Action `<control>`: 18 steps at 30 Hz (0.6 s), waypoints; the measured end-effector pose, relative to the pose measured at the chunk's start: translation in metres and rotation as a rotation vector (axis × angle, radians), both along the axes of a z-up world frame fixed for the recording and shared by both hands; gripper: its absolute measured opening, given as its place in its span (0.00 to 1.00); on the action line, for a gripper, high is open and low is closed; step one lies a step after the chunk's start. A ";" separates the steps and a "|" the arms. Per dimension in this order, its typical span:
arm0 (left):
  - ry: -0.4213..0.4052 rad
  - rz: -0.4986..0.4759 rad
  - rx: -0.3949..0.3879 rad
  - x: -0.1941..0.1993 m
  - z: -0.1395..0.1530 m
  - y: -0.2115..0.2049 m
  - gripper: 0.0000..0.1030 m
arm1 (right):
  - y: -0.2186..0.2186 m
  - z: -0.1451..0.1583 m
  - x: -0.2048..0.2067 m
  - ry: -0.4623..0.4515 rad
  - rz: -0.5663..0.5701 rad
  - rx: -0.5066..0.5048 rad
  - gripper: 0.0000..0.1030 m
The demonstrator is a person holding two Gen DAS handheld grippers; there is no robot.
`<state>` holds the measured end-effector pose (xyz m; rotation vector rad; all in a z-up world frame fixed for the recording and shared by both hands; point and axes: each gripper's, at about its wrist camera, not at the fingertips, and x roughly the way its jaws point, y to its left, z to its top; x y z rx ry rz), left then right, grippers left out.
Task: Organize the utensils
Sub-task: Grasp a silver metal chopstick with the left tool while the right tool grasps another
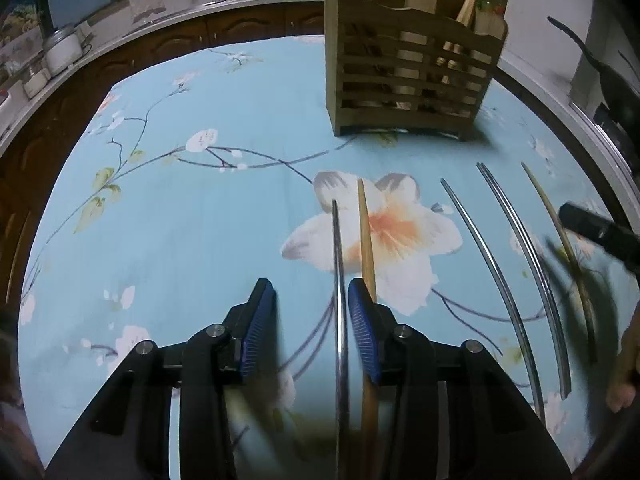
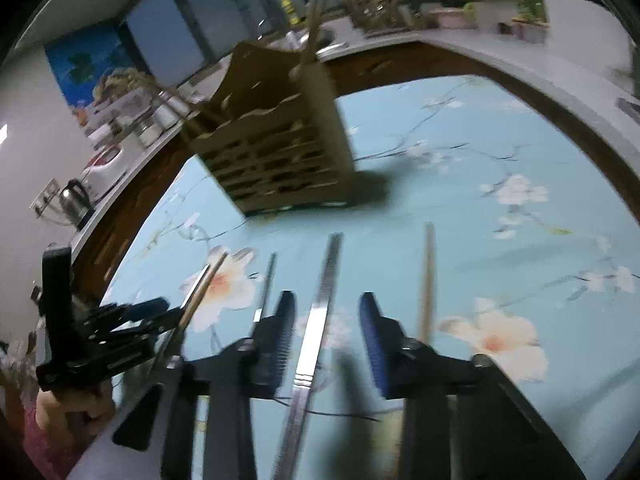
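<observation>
Several chopsticks lie side by side on a blue floral tablecloth [image 1: 200,220]. In the left wrist view my left gripper [image 1: 312,300] is open, low over the cloth. A metal chopstick [image 1: 339,280] runs between its fingers, close to the right pad, and a wooden chopstick [image 1: 366,232] lies just right of it. More metal chopsticks [image 1: 508,216] and a wooden one [image 1: 548,204] lie to the right. My right gripper [image 2: 328,316] is open over a metal chopstick [image 2: 320,312]. A wooden slatted utensil holder [image 1: 408,68] stands behind, also in the right wrist view [image 2: 280,152].
The left gripper with the hand holding it shows at the left of the right wrist view [image 2: 104,332]. A kitchen counter [image 1: 120,36] with jars and a kettle [image 2: 74,200] curves behind the table. The holder has a few utensils standing in it.
</observation>
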<state>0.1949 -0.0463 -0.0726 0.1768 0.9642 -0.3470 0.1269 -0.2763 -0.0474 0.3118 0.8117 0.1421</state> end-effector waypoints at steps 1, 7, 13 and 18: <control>-0.001 0.003 0.000 0.003 0.000 0.000 0.33 | 0.008 -0.002 0.005 0.008 0.021 -0.005 0.21; 0.018 -0.006 -0.025 0.023 0.001 -0.003 0.26 | 0.052 -0.017 0.038 0.066 0.118 -0.058 0.21; 0.000 -0.048 -0.001 0.034 -0.001 -0.018 0.18 | 0.071 -0.025 0.063 0.100 0.126 -0.160 0.18; -0.017 -0.070 -0.018 0.036 -0.002 -0.025 0.04 | 0.083 -0.026 0.070 0.096 0.131 -0.246 0.15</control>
